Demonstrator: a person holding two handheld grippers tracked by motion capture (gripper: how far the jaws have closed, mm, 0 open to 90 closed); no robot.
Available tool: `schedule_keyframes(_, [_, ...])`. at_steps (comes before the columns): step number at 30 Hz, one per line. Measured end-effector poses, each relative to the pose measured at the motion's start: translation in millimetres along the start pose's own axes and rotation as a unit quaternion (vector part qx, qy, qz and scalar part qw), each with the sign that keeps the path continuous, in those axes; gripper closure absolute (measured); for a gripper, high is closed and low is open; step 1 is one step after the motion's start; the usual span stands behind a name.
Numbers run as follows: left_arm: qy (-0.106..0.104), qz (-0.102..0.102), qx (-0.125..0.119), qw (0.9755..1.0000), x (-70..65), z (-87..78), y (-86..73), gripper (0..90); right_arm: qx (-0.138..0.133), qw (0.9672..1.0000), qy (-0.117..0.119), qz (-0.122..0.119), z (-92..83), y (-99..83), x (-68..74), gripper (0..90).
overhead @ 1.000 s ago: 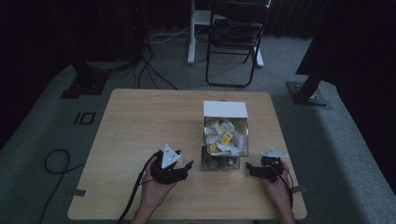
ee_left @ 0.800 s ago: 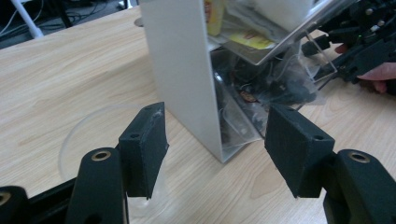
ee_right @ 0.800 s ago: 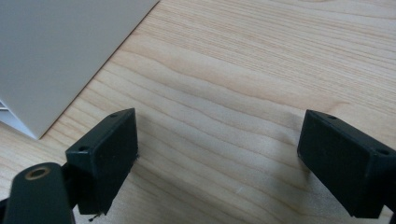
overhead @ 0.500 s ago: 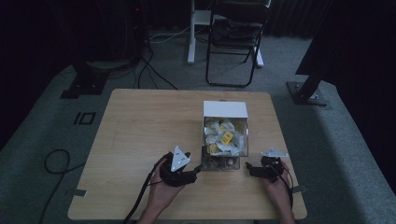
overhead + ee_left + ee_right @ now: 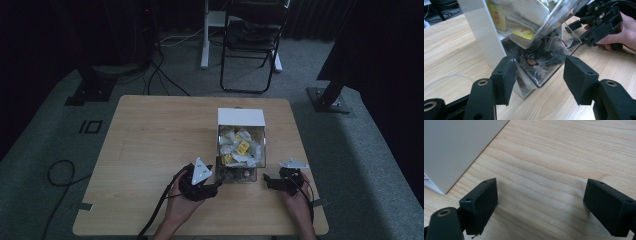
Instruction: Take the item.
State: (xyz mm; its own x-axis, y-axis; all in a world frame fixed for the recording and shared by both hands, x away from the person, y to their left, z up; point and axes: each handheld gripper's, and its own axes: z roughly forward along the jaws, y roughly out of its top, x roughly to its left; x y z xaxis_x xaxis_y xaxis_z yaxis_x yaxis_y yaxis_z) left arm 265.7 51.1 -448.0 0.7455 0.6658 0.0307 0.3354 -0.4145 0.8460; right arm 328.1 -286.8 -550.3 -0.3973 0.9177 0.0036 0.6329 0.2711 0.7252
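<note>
My left gripper (image 5: 216,186) sits at the near left corner of the clear tea-bag dispenser (image 5: 241,150) on the wooden table (image 5: 150,140); its jaws have just been closing, and the dispenser's bottom tray of dark sachets (image 5: 537,63) lies between them, the left finger (image 5: 505,77) against the tray's corner, the right finger (image 5: 579,80) apart from it. My right gripper (image 5: 266,180) rests just right of the dispenser, jaws spread wide over bare wood, its white side panel (image 5: 456,147) off to the left of my fingers.
</note>
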Motion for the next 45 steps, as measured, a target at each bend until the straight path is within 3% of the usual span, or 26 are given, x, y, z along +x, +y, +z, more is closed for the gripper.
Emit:
schedule_keyframes(17, [-0.018, 0.012, 0.007, 0.9997, -13.4, 16.9, -4.9, 44.9, 0.0, 1.0, 0.0, 0.0, 0.0, 0.0, 0.0, 11.9])
schedule_keyframes(32, [-0.039, 0.037, 0.017, 0.9984, -26.9, 36.8, -7.7, 46.2, 0.0, 1.0, 0.0, 0.001, 0.0, 0.0, 0.1, 11.9])
schedule_keyframes(39, [-0.034, 0.031, 0.013, 0.9989, -25.8, 41.7, -8.0, 48.7, 0.0, 1.0, 0.0, 0.001, 0.0, 0.0, 0.1, 11.9])
schedule_keyframes(45, [-0.032, 0.038, 0.009, 0.9987, -28.1, 41.9, -11.7, 50.7, 0.0, 1.0, 0.0, 0.001, 0.0, 0.0, 0.1, 11.9])
